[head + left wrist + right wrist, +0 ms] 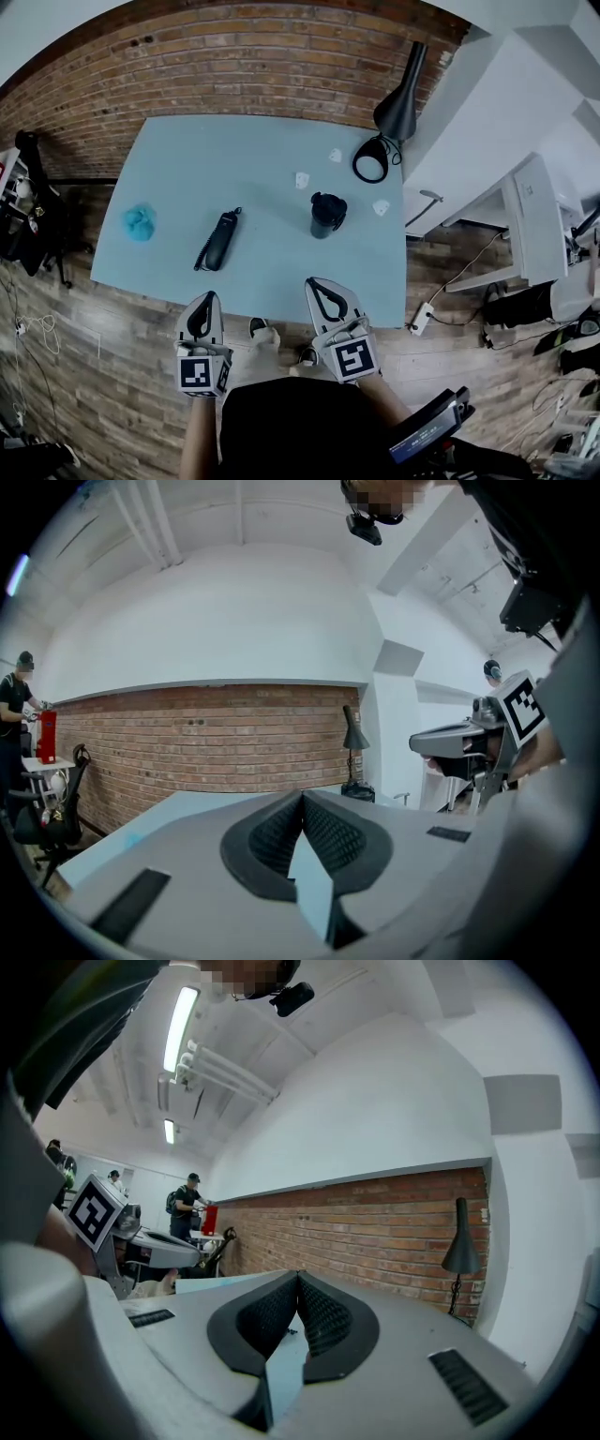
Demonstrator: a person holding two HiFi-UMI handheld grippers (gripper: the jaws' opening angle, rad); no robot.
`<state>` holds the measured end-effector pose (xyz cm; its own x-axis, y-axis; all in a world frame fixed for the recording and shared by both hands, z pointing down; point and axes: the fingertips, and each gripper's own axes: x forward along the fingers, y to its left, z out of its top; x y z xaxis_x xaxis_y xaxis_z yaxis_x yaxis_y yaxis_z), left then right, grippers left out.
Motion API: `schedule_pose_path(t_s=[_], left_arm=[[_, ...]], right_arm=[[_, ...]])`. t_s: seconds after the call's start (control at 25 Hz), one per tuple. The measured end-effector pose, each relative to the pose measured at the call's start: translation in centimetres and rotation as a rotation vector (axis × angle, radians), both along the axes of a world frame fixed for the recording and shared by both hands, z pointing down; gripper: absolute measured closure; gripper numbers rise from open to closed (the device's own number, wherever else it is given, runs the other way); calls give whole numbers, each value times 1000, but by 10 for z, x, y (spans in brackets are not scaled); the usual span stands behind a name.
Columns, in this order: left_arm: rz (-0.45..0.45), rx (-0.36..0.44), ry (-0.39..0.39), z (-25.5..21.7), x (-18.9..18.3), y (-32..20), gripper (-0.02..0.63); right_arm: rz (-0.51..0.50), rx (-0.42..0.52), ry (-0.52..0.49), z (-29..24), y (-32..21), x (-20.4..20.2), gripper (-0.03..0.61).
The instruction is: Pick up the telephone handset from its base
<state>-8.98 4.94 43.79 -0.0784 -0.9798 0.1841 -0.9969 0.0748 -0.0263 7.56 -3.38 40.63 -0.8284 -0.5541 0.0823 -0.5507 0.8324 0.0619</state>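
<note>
Left gripper (pixel 207 300): jaws together, tips meeting, nothing held. Right gripper (pixel 316 285): same, pads closed on nothing. Both at near edge of table (pixel 178 159), pointing toward far brick wall (pixel 234 56); right one reaches slightly over edge. Handset (pixel 219 240) lies on table left of centre, beyond left gripper, apart from both; base under it hard to make out. Black cup (pixel 327 215) to its right, ahead of right gripper. Blue puff (pixel 139 222) near left edge. Lamp (pixel 395 108) at far right corner.
</note>
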Motion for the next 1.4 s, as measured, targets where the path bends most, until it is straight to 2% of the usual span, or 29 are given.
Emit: schedule_pose_path(t_s=[0.4,0.68,0.76,0.96,1.24,1.4], left_arm=[[65,-20,15,1,-89,-64,584],[76,-145,16,40,-129,-91,583],[68,-178,10,48,-136,-94,559],[-10,-243,30,66,-152,-105,541],[51,-349,9,92,-144,-141,460],[82,-451,19,124,-138,-155,414]], right_arm=[[57,27,52,-17,-48,-84,571],[64,13,100,0,-60,-110,571],[55,8,107,3,-66,-113,571],[76,13,69,-5,-100,-102,571],[115,23,49,-9,-133,-71,571],[136,9,53,-2,-141,-56,571]])
